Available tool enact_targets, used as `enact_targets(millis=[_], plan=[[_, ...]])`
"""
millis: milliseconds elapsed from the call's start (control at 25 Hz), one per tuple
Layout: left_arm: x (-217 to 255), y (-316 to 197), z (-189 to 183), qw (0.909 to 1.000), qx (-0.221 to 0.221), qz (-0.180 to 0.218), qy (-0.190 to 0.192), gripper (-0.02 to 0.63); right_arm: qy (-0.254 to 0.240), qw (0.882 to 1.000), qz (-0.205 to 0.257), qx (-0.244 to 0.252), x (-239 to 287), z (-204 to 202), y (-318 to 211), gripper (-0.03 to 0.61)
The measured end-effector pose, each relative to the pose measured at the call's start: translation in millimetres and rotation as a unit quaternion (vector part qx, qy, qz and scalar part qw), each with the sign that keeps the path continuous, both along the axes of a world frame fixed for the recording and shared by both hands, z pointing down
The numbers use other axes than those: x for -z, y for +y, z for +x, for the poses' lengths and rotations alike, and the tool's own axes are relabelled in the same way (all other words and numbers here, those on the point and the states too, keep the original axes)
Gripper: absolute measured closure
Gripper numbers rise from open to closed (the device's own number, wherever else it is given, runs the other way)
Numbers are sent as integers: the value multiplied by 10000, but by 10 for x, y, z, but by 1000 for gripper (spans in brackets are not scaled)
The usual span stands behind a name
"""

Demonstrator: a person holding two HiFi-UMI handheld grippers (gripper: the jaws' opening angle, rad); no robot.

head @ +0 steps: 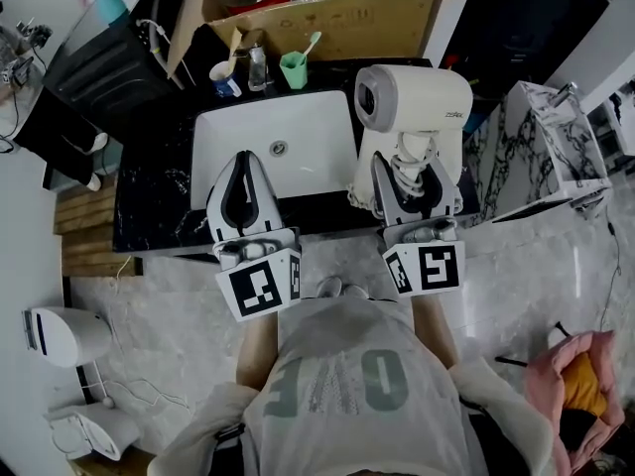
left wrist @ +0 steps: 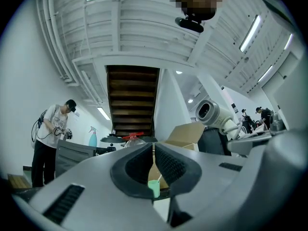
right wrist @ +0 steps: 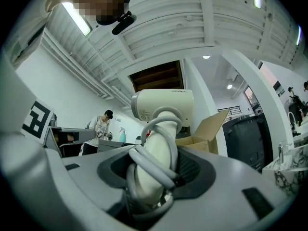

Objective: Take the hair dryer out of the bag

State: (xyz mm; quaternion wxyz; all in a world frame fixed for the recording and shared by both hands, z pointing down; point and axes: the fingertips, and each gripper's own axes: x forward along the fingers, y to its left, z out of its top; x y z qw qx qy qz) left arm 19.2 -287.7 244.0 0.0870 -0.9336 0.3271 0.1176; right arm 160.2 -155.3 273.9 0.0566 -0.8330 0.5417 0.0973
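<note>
A white hair dryer stands above the black counter's right end, its grey cord wrapped round the handle. My right gripper is shut on that handle; in the right gripper view the hair dryer rises from between the pads of the right gripper. To its left, my left gripper hangs over the front of the white sink, shut with nothing in it. The left gripper view shows the left gripper with jaws together and the hair dryer off to the right. A pink bag lies on the floor at the lower right.
A white sink basin is set in a black marble counter. Behind it stand a green cup with a toothbrush, small bottles and an open cardboard box. A marble-patterned box stands at the right, white appliances on the floor at the left.
</note>
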Motion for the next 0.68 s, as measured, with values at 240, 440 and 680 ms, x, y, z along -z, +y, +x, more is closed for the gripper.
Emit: enact_targets(millis=[240,440,680], plan=[[17,-8,41,10000,-58,11,-12,575,-29,10000,-35,-33,-20,23,3,350],[5,-25,59,9999,-109,-19,-32,575,-21,10000,-65,-58,-33,21,-2,350],[-22,3,70,9998,-160,1,-68,575,17,9999,-80,-84,-48,9,15,348]])
